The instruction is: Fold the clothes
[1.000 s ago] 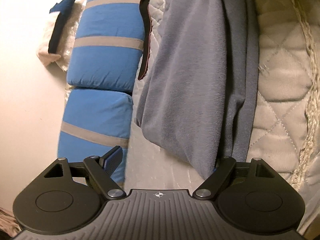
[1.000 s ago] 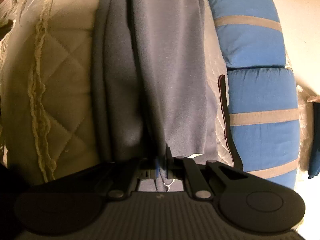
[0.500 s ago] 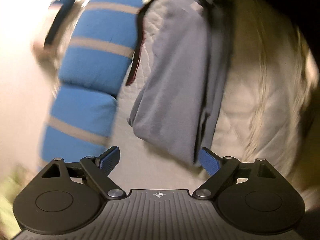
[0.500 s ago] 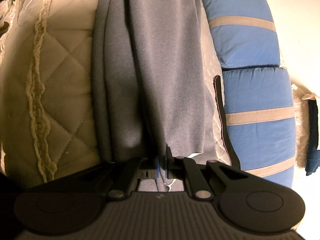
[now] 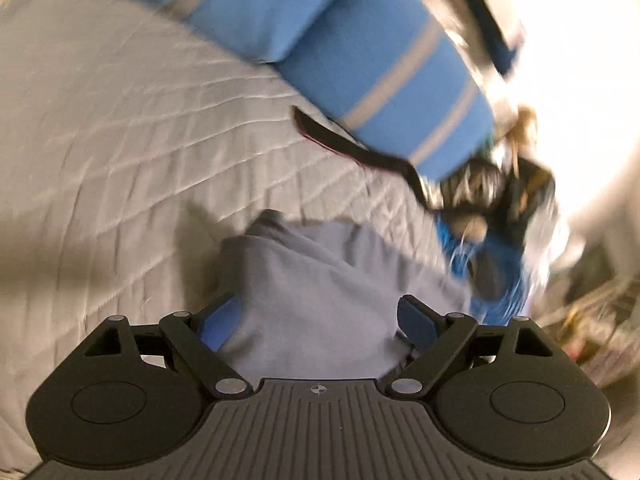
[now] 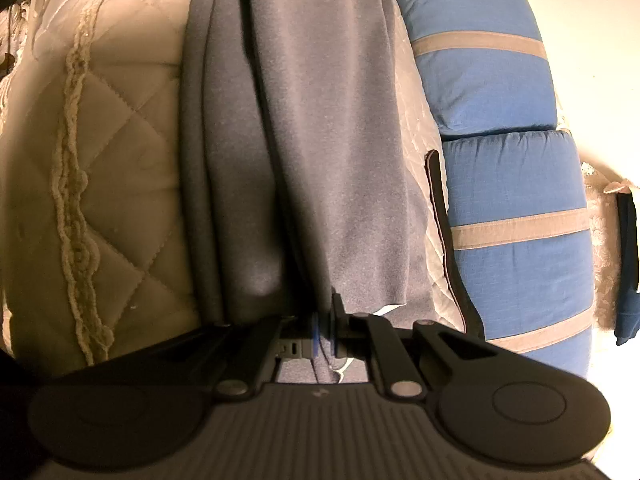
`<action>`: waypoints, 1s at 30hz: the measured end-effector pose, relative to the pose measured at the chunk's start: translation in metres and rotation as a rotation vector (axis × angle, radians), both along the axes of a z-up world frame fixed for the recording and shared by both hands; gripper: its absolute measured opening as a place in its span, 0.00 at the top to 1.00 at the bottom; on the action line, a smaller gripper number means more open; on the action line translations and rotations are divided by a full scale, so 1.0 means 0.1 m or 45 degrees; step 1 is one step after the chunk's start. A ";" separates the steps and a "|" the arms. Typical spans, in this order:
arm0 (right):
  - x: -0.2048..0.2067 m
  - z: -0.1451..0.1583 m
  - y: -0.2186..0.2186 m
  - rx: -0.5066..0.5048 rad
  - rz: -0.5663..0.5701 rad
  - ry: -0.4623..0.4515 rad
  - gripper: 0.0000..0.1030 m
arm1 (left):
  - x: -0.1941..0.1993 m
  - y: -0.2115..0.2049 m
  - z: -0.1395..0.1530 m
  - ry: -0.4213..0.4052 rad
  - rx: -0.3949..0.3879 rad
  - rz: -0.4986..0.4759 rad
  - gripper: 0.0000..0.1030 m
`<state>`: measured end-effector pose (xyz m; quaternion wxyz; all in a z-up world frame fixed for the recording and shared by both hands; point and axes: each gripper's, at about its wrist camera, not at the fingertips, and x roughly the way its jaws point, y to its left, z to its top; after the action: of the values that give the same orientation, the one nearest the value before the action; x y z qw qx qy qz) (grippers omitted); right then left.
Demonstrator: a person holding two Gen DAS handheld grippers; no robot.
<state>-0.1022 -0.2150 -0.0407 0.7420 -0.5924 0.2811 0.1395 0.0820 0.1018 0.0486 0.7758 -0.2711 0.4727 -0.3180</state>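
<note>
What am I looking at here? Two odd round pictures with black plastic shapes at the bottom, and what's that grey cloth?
There is no robot here. A person holds a two-finger gripper in each hand, and a wide-angle camera on each looks forward along its fingers. The black shapes are the grippers themselves.

One picture is from the left gripper. Its blue-padded fingers stand apart, open, with the grey garment lying between them. This view is blurred.

The other is from the right gripper. It is shut on the grey garment, which stretches away over a quilted cream bedspread.

Beside the garment lie blue cushions with tan stripes and a dark strap. The job is folding clothes.
</note>
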 end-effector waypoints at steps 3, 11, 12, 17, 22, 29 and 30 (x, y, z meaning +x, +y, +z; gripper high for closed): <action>0.00 0.00 0.01 0.005 -0.002 0.000 0.93 | 0.12 0.14 -0.29 0.136 -0.088 0.060 0.17; -0.01 -0.01 0.01 0.008 -0.004 0.000 0.93 | 0.29 0.16 -0.76 0.262 -0.239 0.026 0.22; -0.01 -0.01 0.01 0.008 -0.004 0.000 0.93 | 0.31 0.14 -0.77 0.249 -0.242 0.006 0.23; -0.01 -0.01 0.02 0.009 -0.004 -0.001 0.93 | 0.37 0.08 -0.82 0.242 -0.282 -0.112 0.23; 0.00 -0.01 0.02 0.008 -0.004 0.000 0.93 | 0.37 -0.02 -0.83 0.237 -0.273 -0.129 0.23; 0.01 -0.02 0.02 0.005 -0.004 -0.004 0.92 | 0.37 -0.07 -0.88 0.276 -0.294 -0.087 0.47; 0.01 -0.02 0.02 0.004 -0.004 -0.006 0.92 | 0.38 -0.07 -0.94 0.308 -0.298 -0.064 0.57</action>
<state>-0.1013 -0.2132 -0.0426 0.7439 -0.5910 0.2801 0.1374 0.1198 0.0953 -0.0450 0.6682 -0.3841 0.5290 -0.3552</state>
